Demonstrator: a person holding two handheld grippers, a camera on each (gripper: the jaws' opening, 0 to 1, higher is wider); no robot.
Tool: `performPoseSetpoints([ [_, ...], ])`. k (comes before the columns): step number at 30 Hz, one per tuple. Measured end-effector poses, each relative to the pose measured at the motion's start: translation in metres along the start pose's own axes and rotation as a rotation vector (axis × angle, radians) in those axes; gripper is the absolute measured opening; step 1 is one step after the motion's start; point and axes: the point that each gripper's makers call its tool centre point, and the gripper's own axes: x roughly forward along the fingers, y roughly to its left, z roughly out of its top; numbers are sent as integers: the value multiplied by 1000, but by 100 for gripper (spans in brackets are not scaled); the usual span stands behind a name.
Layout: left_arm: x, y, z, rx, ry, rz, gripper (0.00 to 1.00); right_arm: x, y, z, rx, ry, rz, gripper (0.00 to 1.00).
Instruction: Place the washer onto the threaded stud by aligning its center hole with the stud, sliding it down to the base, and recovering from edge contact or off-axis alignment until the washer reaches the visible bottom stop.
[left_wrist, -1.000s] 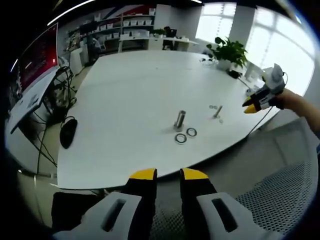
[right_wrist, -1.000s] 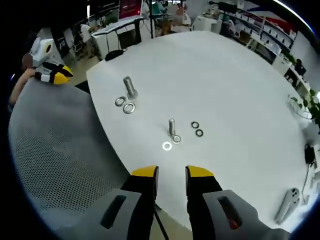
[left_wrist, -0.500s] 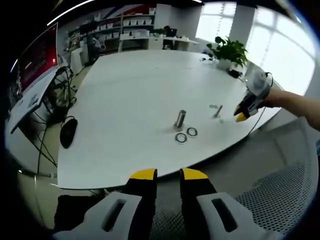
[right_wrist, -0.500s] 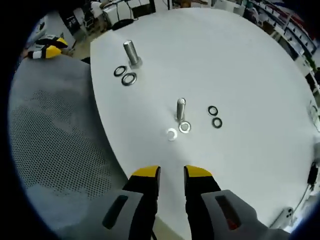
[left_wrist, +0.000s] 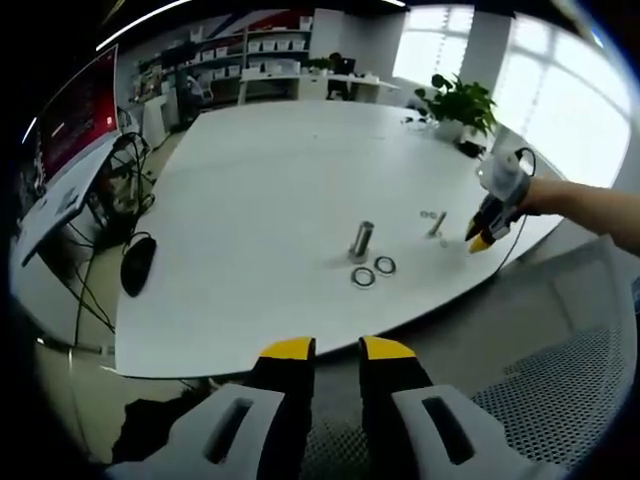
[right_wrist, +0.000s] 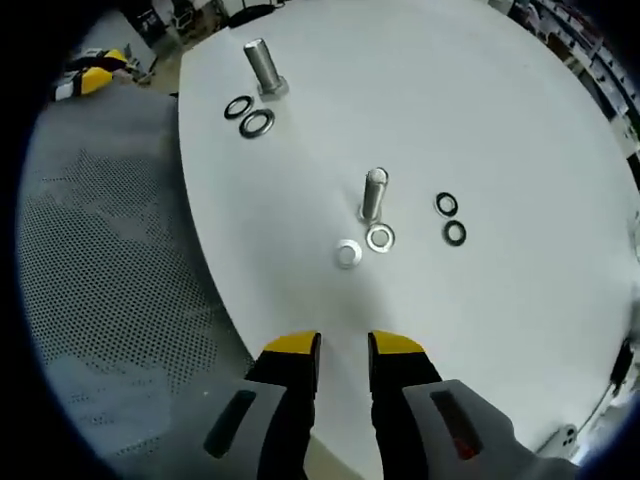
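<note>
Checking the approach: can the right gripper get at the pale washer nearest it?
Probably yes. The right gripper hangs over the table edge with bare table between it and the washer; the stud stands beyond it.

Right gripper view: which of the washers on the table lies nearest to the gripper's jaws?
The pale washer, just left of the other pale one below the small stud; it lies closest to the right gripper.

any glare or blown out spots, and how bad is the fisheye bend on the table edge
Left gripper view: the windows are blown out white behind the plant, and the table edge bows strongly. Right gripper view: even light, soft shadows beside the stud and washers, table edge curved, no glare.
</note>
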Motion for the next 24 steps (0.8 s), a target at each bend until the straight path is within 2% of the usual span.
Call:
performPoseSetpoints([
  [3, 0, 0, 0, 2, 0, 0, 15, 3, 1, 1, 7, -14, 19, 22],
  [16, -1, 0, 1, -2, -7, 4, 15, 4, -1, 3, -29, 10, -23, 19],
  [18, -1, 0, 1, -4, -8, 4, 15, 4, -2, 2, -56, 10, -54, 19],
  [19, -1, 0, 1, -4, -8, 4, 15, 4, -3, 3, -118, 12, -61, 19],
  [22, -1, 1, 1, -5, -10, 4, 15, 5, -4, 2, -59, 27, -46, 19],
  [24, -1, 1, 1, -6, -10, 4, 15, 5, -5, 3, -72, 28, -45, 17],
])
